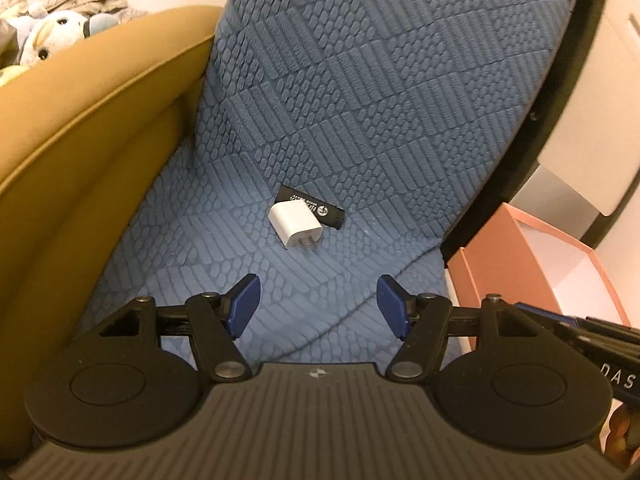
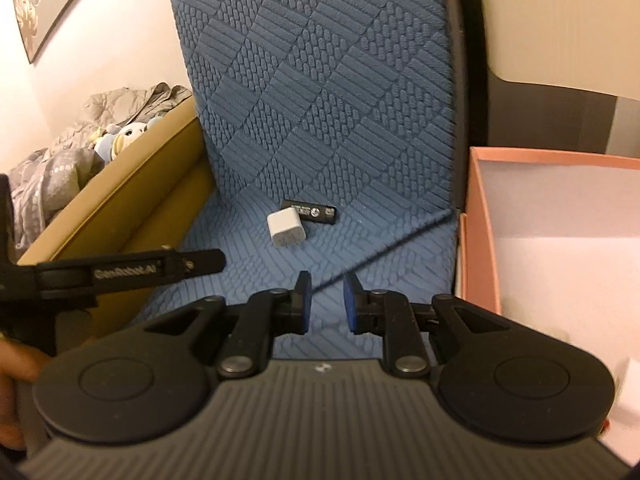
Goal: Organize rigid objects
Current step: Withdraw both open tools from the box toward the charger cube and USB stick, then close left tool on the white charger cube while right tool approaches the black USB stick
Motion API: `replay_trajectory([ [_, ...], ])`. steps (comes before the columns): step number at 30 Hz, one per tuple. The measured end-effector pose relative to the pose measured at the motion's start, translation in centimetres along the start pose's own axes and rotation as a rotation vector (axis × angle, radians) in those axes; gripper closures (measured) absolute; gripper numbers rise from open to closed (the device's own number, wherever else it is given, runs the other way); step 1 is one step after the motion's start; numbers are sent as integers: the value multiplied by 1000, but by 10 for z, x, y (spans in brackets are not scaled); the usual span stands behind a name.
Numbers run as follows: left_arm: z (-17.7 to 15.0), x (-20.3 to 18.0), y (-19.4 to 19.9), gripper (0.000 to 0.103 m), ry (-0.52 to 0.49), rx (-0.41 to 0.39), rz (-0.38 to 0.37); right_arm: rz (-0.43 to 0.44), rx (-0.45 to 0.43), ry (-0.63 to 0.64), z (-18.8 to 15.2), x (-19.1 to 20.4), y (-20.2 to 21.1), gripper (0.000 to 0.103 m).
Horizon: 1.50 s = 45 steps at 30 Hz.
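A white plug adapter (image 1: 295, 225) lies on the blue textured seat cover (image 1: 320, 120), touching a small black rectangular device (image 1: 316, 206) behind it. Both also show in the right wrist view: the adapter (image 2: 285, 233) and the black device (image 2: 310, 212). My left gripper (image 1: 318, 306) is open wide and empty, just short of the adapter. My right gripper (image 2: 327, 302) is open with a narrow gap and empty, also short of the adapter. The left gripper's body (image 2: 132, 268) shows at the left of the right wrist view.
A pink open box (image 2: 480, 240) with a white inside stands right of the seat, also in the left wrist view (image 1: 532, 248). A tan armrest (image 1: 80, 152) borders the seat on the left. Plush toys (image 2: 120, 138) and bedding lie beyond it.
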<state>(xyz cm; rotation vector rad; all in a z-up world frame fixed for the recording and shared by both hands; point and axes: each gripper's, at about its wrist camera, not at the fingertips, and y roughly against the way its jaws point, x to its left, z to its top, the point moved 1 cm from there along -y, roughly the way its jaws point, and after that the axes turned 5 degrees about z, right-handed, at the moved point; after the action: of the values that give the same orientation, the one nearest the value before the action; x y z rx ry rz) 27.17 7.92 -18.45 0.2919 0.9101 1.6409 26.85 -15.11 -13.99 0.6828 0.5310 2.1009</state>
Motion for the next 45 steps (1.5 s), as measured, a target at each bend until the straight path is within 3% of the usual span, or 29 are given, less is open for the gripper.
replay_trajectory([
  [17,65,20,-79,34,75,62,-12,43,94,91,50,-14,-100,82],
  [30,76,31,-149,34,148,252,-38,57,203,385,60,-5,-182,80],
  [37,80,35,-161,34,213,277,-44,67,218,532,58,3,-210,76],
  [40,80,34,-162,34,219,280,-43,84,212,594,57,9,-218,67],
  [45,83,36,-162,34,236,283,-44,96,222,641,53,12,-230,67],
])
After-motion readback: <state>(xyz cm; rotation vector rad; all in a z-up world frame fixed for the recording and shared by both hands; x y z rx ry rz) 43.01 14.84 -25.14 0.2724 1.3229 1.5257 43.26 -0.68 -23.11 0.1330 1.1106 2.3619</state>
